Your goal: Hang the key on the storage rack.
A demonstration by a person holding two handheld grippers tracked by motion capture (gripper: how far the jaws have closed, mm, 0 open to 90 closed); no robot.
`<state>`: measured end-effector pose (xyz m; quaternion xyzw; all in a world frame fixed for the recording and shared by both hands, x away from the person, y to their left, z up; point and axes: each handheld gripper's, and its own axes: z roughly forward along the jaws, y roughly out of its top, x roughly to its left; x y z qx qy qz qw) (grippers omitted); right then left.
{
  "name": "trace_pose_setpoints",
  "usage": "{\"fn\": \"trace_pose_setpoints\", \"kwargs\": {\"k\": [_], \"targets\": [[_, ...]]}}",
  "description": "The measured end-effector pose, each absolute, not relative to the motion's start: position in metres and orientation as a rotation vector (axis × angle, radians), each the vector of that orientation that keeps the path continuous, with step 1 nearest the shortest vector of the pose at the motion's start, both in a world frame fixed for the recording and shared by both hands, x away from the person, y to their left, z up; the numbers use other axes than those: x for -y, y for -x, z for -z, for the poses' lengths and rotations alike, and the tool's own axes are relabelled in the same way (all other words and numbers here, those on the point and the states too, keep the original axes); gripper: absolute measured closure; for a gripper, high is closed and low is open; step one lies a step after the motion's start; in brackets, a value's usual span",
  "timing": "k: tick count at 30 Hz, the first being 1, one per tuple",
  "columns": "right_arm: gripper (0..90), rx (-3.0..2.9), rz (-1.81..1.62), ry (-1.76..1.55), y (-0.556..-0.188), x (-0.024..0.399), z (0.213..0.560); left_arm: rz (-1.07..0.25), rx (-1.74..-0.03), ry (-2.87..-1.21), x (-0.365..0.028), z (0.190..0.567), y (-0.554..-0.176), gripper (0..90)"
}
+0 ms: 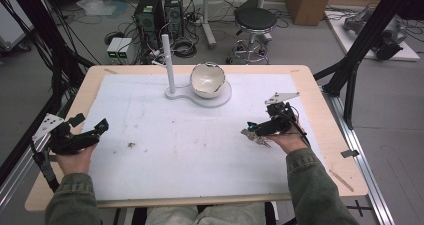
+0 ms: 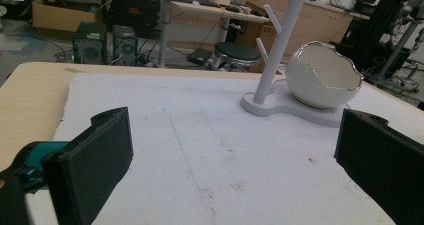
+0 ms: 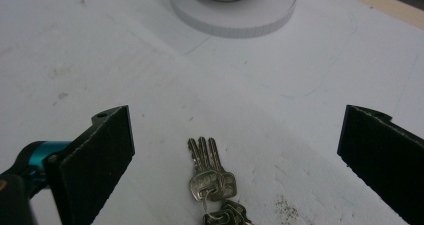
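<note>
Nothing has been picked up yet, as far as I can tell from where I stand. A bunch of keys (image 3: 210, 180) lies flat on the white mat (image 1: 190, 150), toward the person's right, and the right gripper (image 1: 256, 130) hangs just over it with its jaws spread wide, one on either side of the bunch and touching nothing. Seen from above, the keys (image 1: 254, 135) sit right at that gripper's tips. The left gripper (image 1: 95, 129) rests low at the mat's left edge, well apart from everything, its jaws also wide and empty. At the far middle of the mat stands a white stand (image 1: 172, 67) with pegs, joined by its base to a dish holding an egg-shaped bowl (image 1: 207, 79); in the left gripper view the pegs on the stand (image 2: 280, 40) look bare and the bowl (image 2: 322, 75) looks empty, though its bottom is hidden. My guess is the work has barely begun: the closing on the keys, the lift, the carry across to the stand or bowl, and the release all remain.
</note>
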<state>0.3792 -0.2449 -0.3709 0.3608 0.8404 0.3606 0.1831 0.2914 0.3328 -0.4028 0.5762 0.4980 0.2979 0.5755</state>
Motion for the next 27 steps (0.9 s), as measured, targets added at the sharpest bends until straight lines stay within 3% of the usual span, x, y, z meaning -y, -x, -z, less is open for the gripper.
{"fn": "trace_pose_setpoints", "kwargs": {"k": [27], "targets": [[0.6, -2.667, -0.648, -0.974, -0.411, 0.209, 0.398, -0.693, -1.162, -1.362, -0.331, 0.404, -0.292, 2.5]]}}
